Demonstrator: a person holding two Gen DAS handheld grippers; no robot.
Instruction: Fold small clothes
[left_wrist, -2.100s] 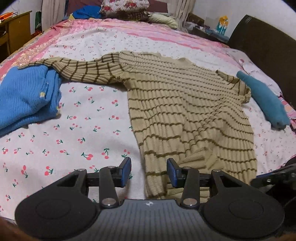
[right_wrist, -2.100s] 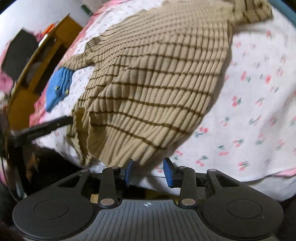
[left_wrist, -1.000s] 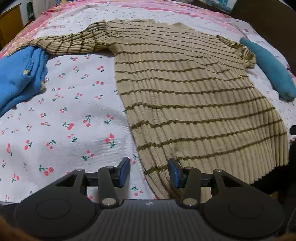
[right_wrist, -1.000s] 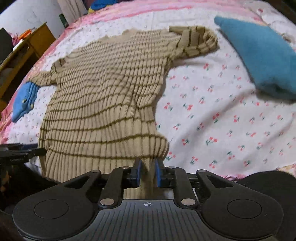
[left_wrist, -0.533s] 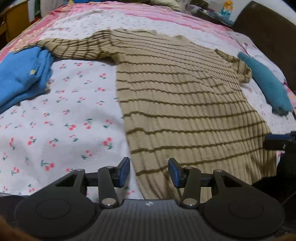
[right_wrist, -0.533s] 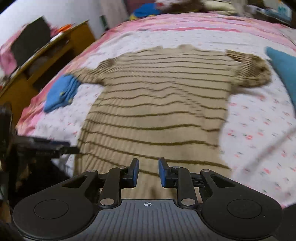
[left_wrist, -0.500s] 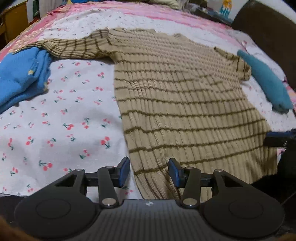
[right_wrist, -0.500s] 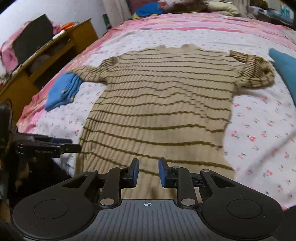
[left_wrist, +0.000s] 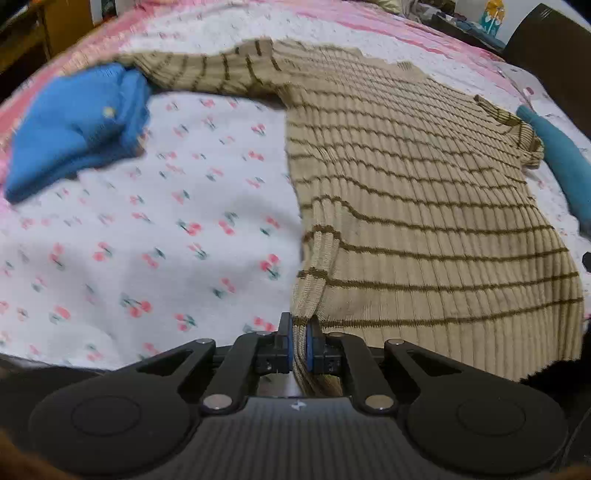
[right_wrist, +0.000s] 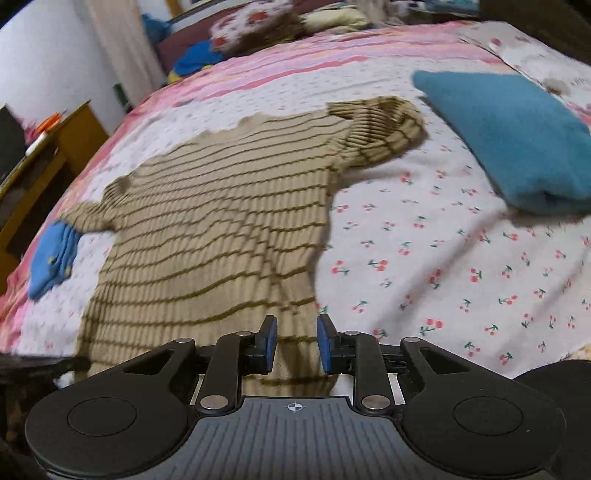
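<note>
A beige ribbed sweater with brown stripes (left_wrist: 406, 192) lies spread on the cherry-print bedsheet (left_wrist: 147, 240). My left gripper (left_wrist: 299, 345) is shut on the sweater's lower left hem corner, and the cloth bunches up in front of the pads. In the right wrist view the sweater (right_wrist: 221, 221) stretches away to the upper left. My right gripper (right_wrist: 294, 343) is open, with the sweater's lower right hem lying between and under its pads. The right sleeve (right_wrist: 384, 129) is crumpled up.
A folded blue knit (left_wrist: 77, 125) lies at the left on the sweater's left sleeve end. A teal folded garment (right_wrist: 506, 136) lies at the right. A wooden desk (right_wrist: 48, 158) stands beside the bed. Pillows are at the bed's far end.
My left gripper has shut on the left hem corner. My right gripper has opened wider and swung right, with the hem between its pads.
</note>
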